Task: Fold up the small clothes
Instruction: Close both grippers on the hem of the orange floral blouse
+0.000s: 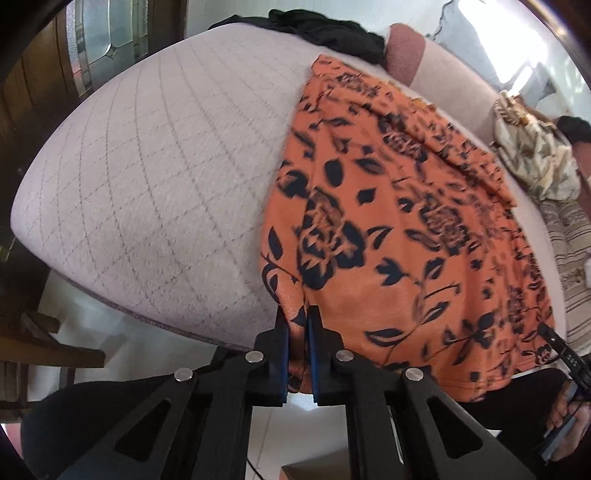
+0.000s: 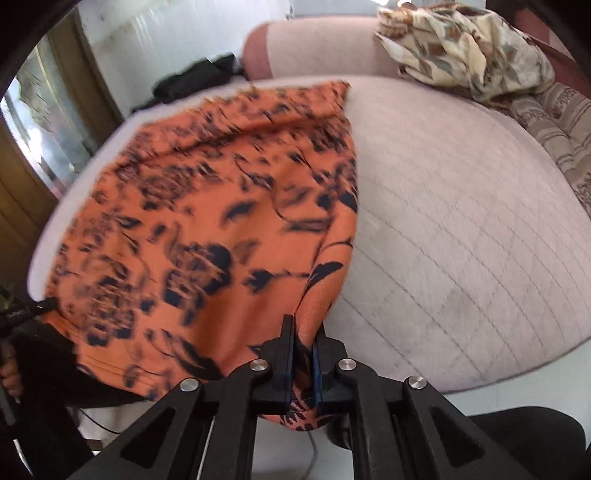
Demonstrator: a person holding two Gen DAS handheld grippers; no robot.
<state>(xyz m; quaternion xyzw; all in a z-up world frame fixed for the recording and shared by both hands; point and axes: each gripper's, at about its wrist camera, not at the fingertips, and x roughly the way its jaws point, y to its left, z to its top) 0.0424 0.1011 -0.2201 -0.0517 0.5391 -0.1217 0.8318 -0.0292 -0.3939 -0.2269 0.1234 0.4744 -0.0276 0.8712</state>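
Cloth is what both your grippers bite: left gripper (image 1: pixel 298 321) and right gripper (image 2: pixel 303 332) are each clamped on a near-edge corner of the orange floral garment (image 1: pixel 399 206) spread on the quilted grey mattress (image 1: pixel 155 177). Lift unevenly and thin fabric may slip free, skewing the fold.

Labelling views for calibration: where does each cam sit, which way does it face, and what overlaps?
Left wrist: on the left gripper, angled down at the quilted pale mattress; jaws pinch the near left corner of the orange black-flowered cloth; right hand at lower right.
Right wrist: on the right gripper, angled down; pinches the cloth's near right corner; left hand at the left edge.
Shared: cloth, mattress, crumpled cream leaf-print garment, black garment.
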